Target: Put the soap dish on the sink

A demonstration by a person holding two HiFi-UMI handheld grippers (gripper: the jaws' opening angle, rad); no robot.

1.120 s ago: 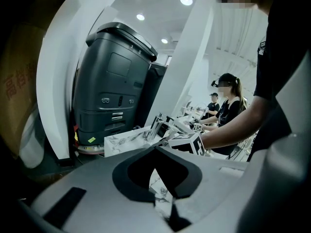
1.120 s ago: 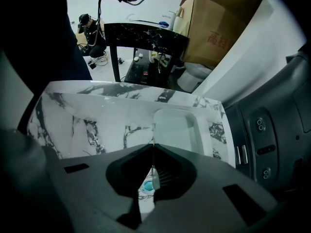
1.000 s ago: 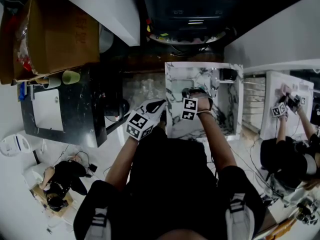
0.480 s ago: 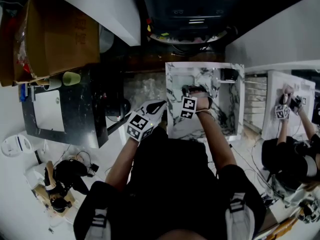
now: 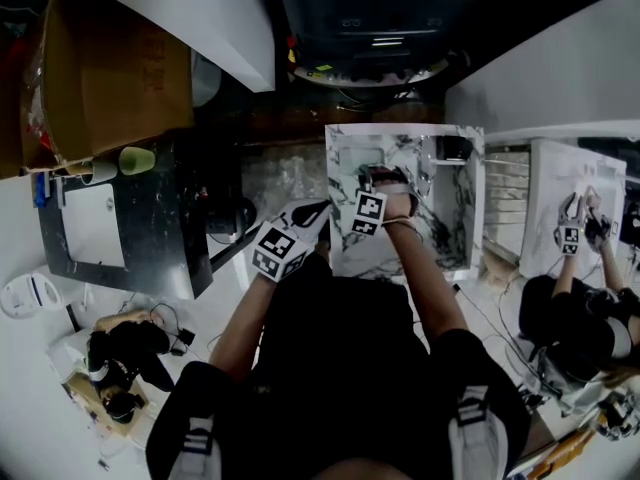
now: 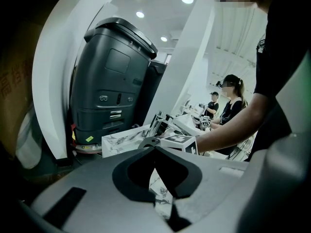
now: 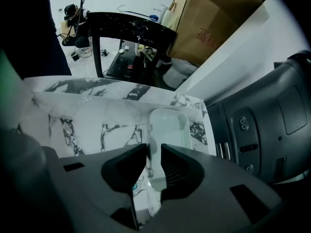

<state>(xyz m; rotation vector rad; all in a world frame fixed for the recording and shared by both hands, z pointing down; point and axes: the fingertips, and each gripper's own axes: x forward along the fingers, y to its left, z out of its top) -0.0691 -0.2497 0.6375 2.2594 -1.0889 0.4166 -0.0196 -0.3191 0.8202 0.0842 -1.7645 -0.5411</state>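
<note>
A pale, see-through soap dish (image 7: 168, 126) lies flat on the white marble sink top (image 7: 92, 125), close to its far right corner. In the head view the soap dish (image 5: 359, 157) shows as a light rectangle at the sink top's (image 5: 445, 230) upper left. My right gripper (image 7: 154, 149) points steeply down over the dish. Its jaws have just been opening: the dish's near left rim stands in the narrow gap and the pads do not press on it. My left gripper (image 6: 154, 148) hangs left of the sink, its tips together on nothing; the head view shows this left gripper (image 5: 313, 214) beside the sink's left edge.
A big dark grey machine (image 5: 370, 18) stands right behind the sink. To the left are a black marble table (image 5: 150, 228) with a green cup (image 5: 138, 158) and a brown cardboard box (image 5: 110, 58). Another person (image 5: 580, 308) works at a white unit on the right.
My right gripper has shifted a little toward the sink top's far left corner. The left gripper has kept still. The person at the right has moved their grippers.
</note>
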